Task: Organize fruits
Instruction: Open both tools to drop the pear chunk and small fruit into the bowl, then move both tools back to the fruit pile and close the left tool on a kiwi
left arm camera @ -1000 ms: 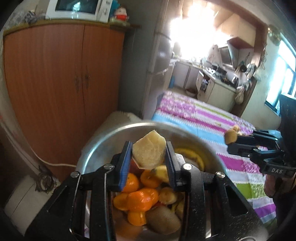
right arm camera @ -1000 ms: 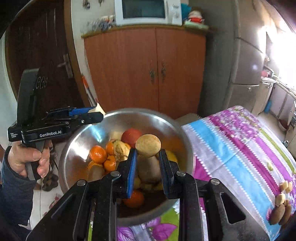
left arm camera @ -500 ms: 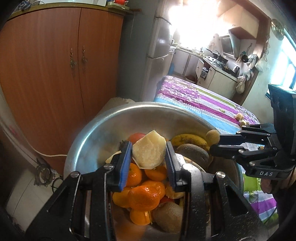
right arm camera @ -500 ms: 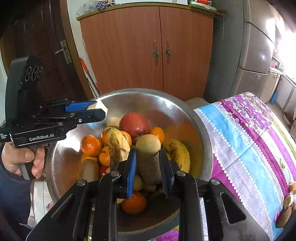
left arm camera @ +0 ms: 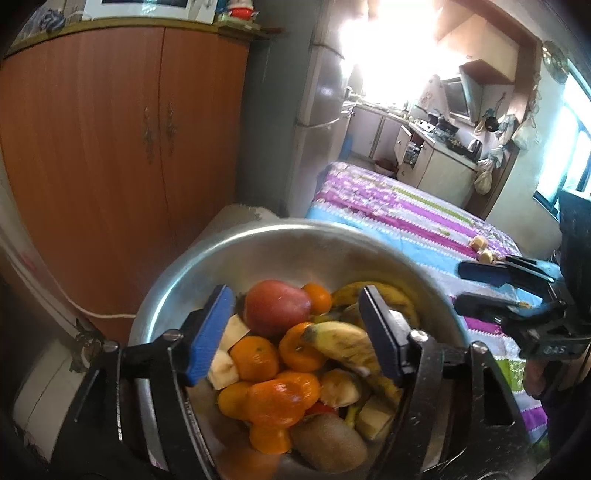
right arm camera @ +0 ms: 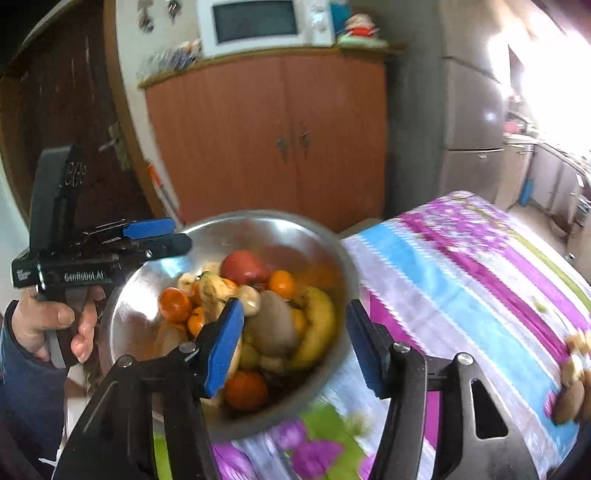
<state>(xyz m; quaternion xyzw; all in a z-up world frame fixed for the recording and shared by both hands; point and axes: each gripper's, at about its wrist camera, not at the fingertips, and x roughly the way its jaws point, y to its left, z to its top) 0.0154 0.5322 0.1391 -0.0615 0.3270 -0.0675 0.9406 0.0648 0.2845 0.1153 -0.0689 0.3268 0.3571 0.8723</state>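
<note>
Blue pads: on the inner faces of the black fingers of both grippers, nearest each lens.
Left gripper [left arm camera: 295, 332]: jaws spread wide, nothing between them; poised over the bowl. In the right wrist view [right arm camera: 162, 236] it lies level above the bowl's left rim.
Right gripper [right arm camera: 295, 343]: jaws spread wide, empty; raised at the bowl's near edge. In the left wrist view [left arm camera: 480, 288] its fingers reach in from the right, beside the bowl.
Writing: "GenRobot.AI" in white on the left gripper's body; "DAS" on the right gripper's body, partly blurred.
Hand [right arm camera: 55, 321]: wrapped round the left gripper's pistol handle, fingers curled at the trigger, dark blue sleeve [right arm camera: 18, 387] at the wrist.
Steel bowl [left arm camera: 295, 243]: round, on the near corner of the table, holds all fruit listed below.
Fruit, near: kiwi [left arm camera: 328, 439], mandarins [left arm camera: 280, 402], pale cut pieces [left arm camera: 225, 365].
Fruit, middle: short banana [left arm camera: 340, 343], lying across the heap.
Fruit, far: red apple [left arm camera: 277, 306], long banana [left arm camera: 376, 295] against the far right wall.
Tablecloth [right arm camera: 461, 277]: striped purple, blue, white and green; blurred.
Loose pieces [left arm camera: 480, 247]: small, yellowish, on the cloth well beyond the bowl.
Cabinet [right arm camera: 280, 140]: orange-brown wood, two doors, behind the bowl.
Microwave [right arm camera: 258, 26]: white, on top of the cabinet.
Fridge [right arm camera: 472, 122]: grey, right of the cabinet.
</note>
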